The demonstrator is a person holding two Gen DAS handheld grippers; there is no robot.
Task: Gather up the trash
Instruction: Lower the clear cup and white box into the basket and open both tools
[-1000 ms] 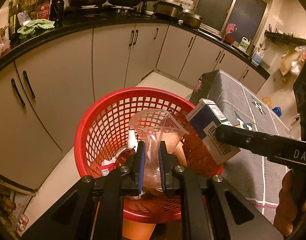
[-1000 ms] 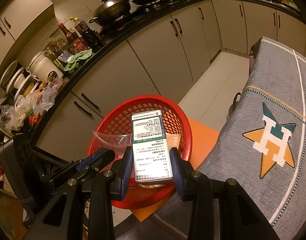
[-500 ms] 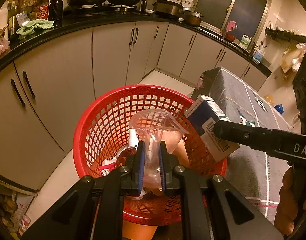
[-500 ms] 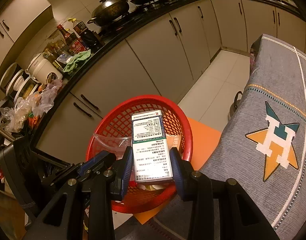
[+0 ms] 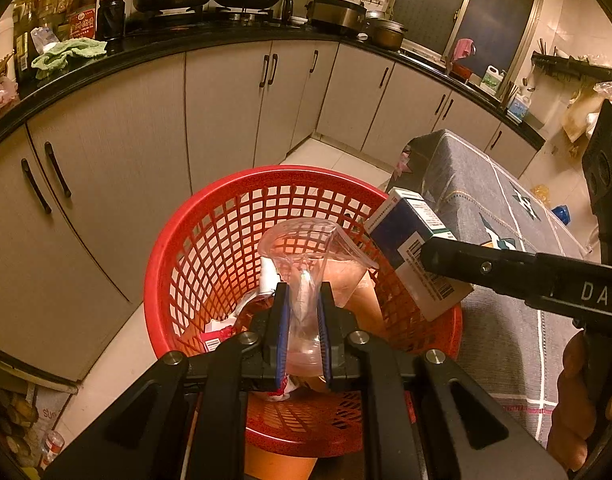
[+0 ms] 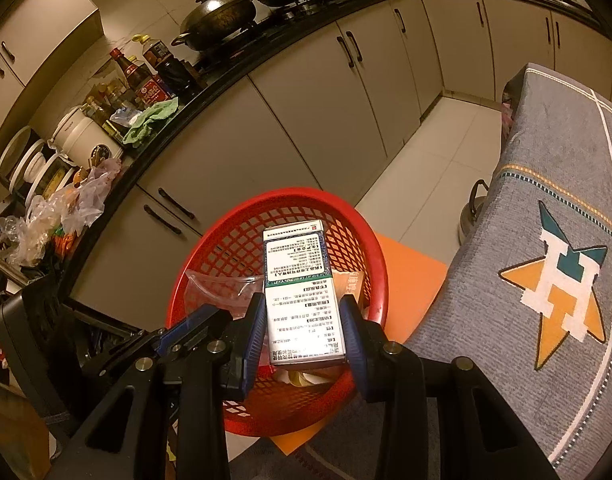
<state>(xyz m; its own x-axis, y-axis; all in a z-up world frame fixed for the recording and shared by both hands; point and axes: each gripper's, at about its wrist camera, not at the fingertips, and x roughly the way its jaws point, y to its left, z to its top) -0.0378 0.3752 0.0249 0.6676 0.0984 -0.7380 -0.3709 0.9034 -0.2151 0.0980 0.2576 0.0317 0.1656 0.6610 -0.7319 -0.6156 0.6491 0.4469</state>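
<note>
A red mesh basket (image 5: 193,240) (image 6: 370,248) stands on an orange stool, with wrappers and paper scraps inside. My left gripper (image 5: 301,300) is shut on a crushed clear plastic cup (image 5: 306,248), held over the basket's middle; the cup also shows in the right wrist view (image 6: 221,288). My right gripper (image 6: 301,320) is shut on a white and green printed carton (image 6: 301,292), held over the basket's right rim; in the left wrist view the carton (image 5: 414,240) sits at the tip of the right gripper's black finger (image 5: 446,256).
A table under a grey cloth with a star pattern (image 6: 566,260) stands right of the basket. Beige cabinets (image 5: 125,140) under a black counter with pots, bottles and a green rag (image 5: 65,52) run behind it. A metal pot (image 6: 472,216) sits on the tiled floor.
Both grippers have drifted slightly over the basket, the carton edging a little further over the rim. Both grips are unchanged.
</note>
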